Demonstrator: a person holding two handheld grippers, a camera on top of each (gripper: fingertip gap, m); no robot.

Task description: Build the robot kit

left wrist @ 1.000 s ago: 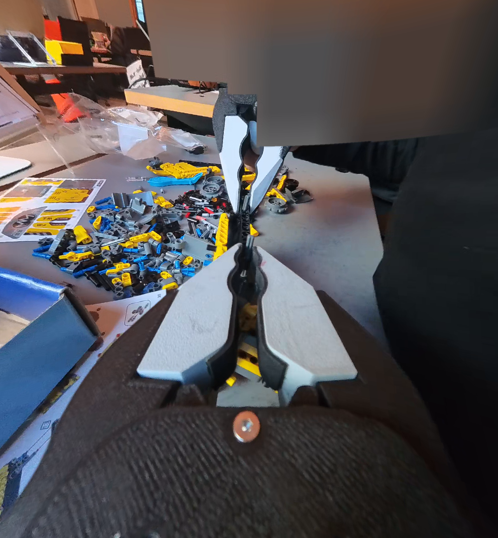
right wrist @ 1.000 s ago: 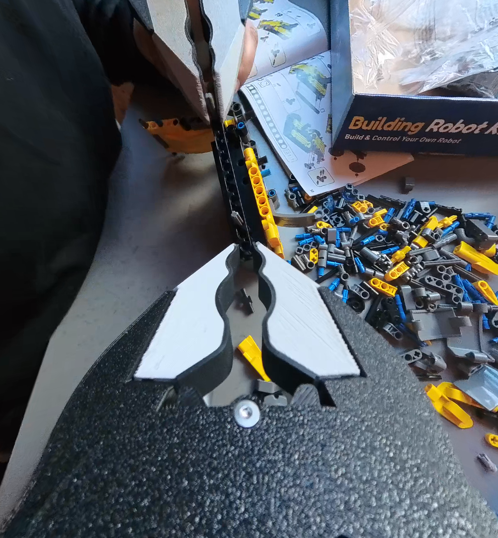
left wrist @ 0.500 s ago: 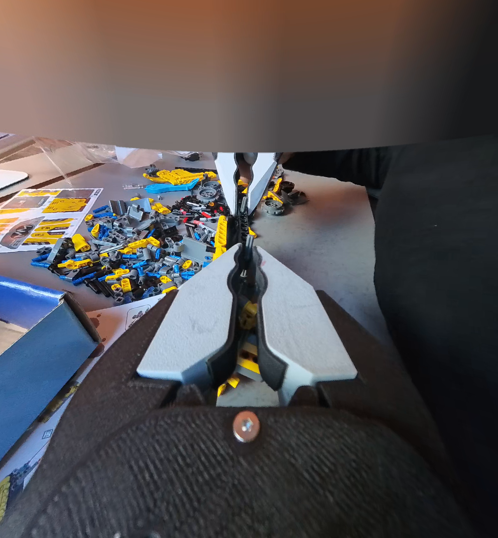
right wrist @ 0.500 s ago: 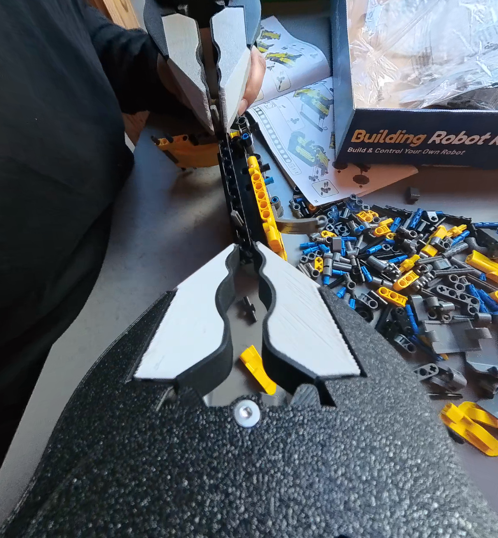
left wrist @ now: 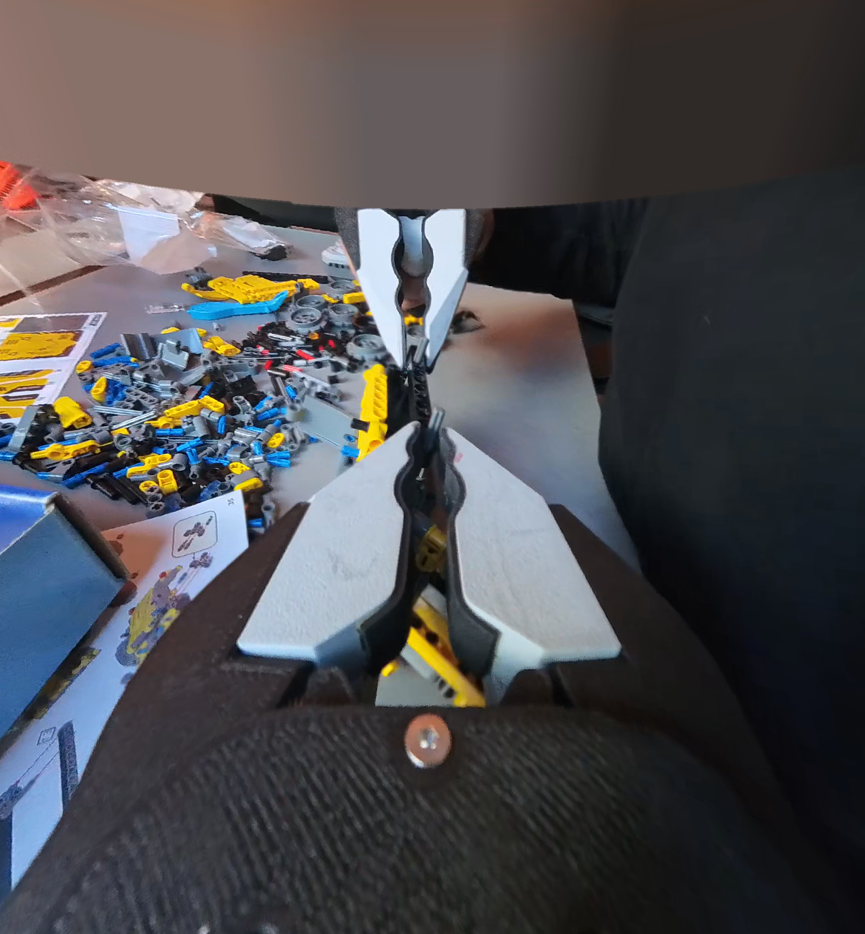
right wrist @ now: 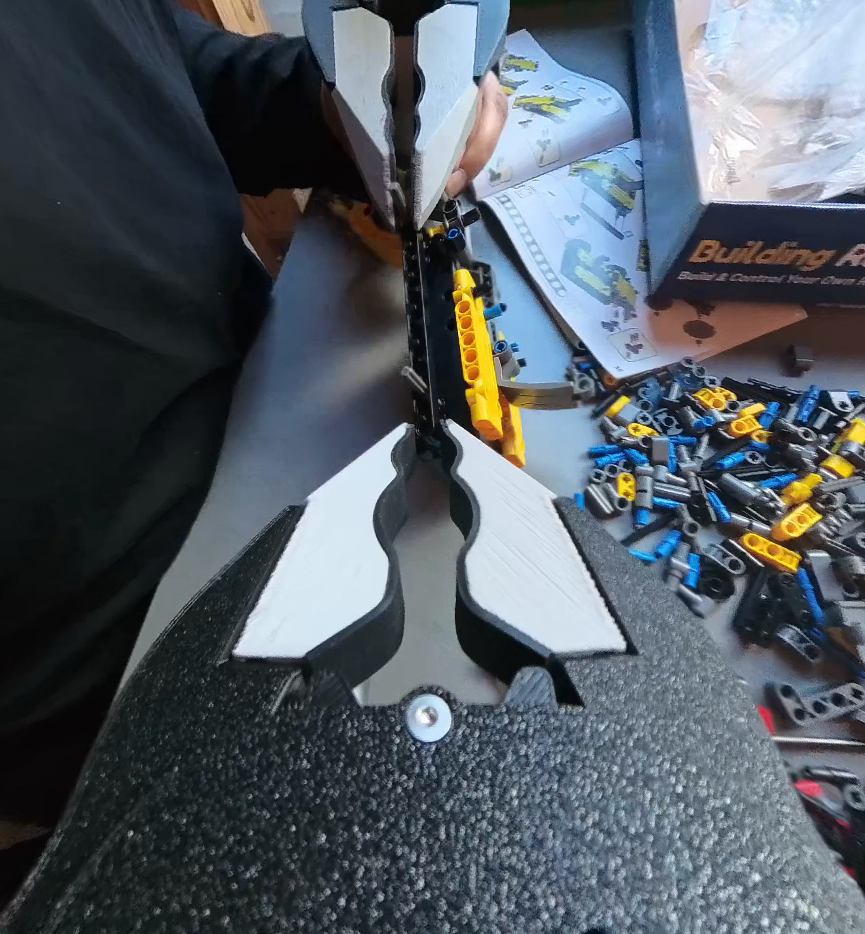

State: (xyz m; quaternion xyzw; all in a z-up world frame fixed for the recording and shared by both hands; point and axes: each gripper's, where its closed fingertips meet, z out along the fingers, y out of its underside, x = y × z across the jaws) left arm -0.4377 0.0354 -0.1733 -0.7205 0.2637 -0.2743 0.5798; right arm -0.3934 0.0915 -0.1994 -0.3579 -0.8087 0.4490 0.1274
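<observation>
The left gripper [left wrist: 428, 434] is squeezing its fingers together on one end of a long black and yellow brick build [left wrist: 410, 399]. The right gripper [right wrist: 428, 429] is pinching the other end of the same build [right wrist: 433, 343], with its fingers pressing on the thin black edge. So the build is being held up between the two grippers, standing on its edge just over the grey bench [right wrist: 329, 354]. A yellow beam with holes [right wrist: 476, 354] is sticking to the side of the build.

Beside the build, a big pile of small loose pieces [left wrist: 167, 419] in blue, yellow, grey and black is lying on the bench. An open instruction booklet [right wrist: 562, 202] is lying near the pile, partly under a blue box [right wrist: 673, 151]. Farther off in the left wrist view, a crumpled clear plastic bag [left wrist: 132, 227] is sitting at the back of the bench. A person in dark clothes [right wrist: 92, 303] is sitting close to the bench.
</observation>
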